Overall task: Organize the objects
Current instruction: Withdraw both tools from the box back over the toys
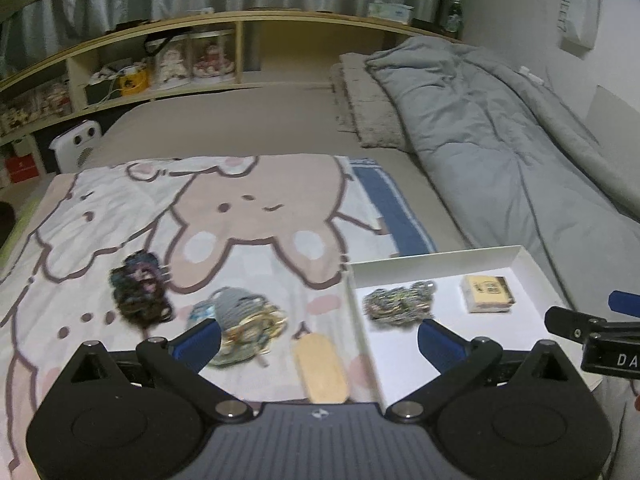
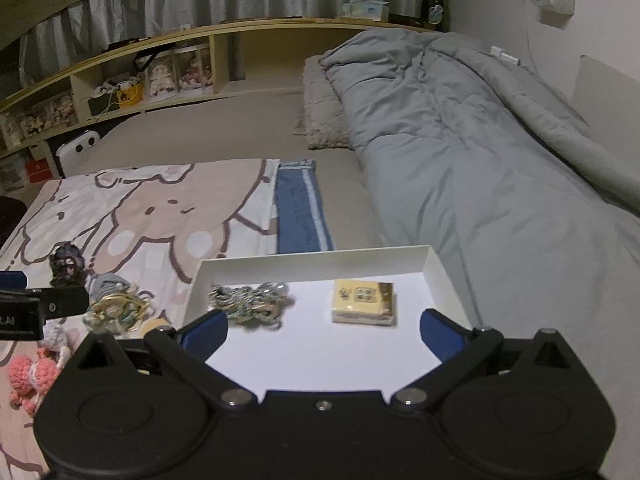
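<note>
Two items already lay in the white box (image 2: 434, 264); several still waited on the blanket (image 1: 100, 208). Both the left gripper (image 1: 318, 338) and right gripper (image 2: 324, 330) gaped wide, empty.

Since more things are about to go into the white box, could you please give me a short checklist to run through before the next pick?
1. Left gripper open and empty: ok, jaws wide, nothing between them.
2. Right gripper open and empty: ok, it hovers over the white box holding nothing.
3. Free space in the box: ok, only the braided bundle and the yellow packet lie inside, with bare floor around them.
4. Items left outside on the cartoon blanket: not ok, dark bundle, grey-gold bundle, wooden piece, pink crochet toy.
5. Whether the grey-gold bundle is one item or several tangled: cannot tell.
</note>
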Action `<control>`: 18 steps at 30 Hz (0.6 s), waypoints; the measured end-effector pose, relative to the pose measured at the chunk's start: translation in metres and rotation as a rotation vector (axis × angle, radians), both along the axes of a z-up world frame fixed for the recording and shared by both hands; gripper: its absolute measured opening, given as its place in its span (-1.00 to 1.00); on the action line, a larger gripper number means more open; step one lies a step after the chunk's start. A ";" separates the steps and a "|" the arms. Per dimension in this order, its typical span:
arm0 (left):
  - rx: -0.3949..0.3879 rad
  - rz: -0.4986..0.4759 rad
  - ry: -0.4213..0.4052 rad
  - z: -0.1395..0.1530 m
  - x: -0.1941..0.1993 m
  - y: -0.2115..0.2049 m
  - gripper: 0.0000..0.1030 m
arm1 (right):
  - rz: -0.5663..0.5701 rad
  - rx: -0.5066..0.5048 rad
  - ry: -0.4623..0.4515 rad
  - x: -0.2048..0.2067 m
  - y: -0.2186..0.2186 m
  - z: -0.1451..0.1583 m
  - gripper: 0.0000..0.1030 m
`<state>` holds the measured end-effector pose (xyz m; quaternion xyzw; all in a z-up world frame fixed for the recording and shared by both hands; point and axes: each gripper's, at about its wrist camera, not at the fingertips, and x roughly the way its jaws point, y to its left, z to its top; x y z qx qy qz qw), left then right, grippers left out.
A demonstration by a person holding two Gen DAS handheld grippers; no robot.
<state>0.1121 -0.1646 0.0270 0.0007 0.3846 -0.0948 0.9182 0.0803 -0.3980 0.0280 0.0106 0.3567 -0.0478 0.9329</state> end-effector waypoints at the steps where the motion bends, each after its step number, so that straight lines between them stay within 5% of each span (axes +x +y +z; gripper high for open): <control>1: 0.001 0.008 0.002 -0.001 -0.001 0.007 1.00 | 0.005 0.002 0.000 0.000 0.005 -0.001 1.00; 18: 0.023 0.129 0.015 -0.011 -0.022 0.106 1.00 | 0.105 0.045 0.005 0.000 0.093 -0.014 1.00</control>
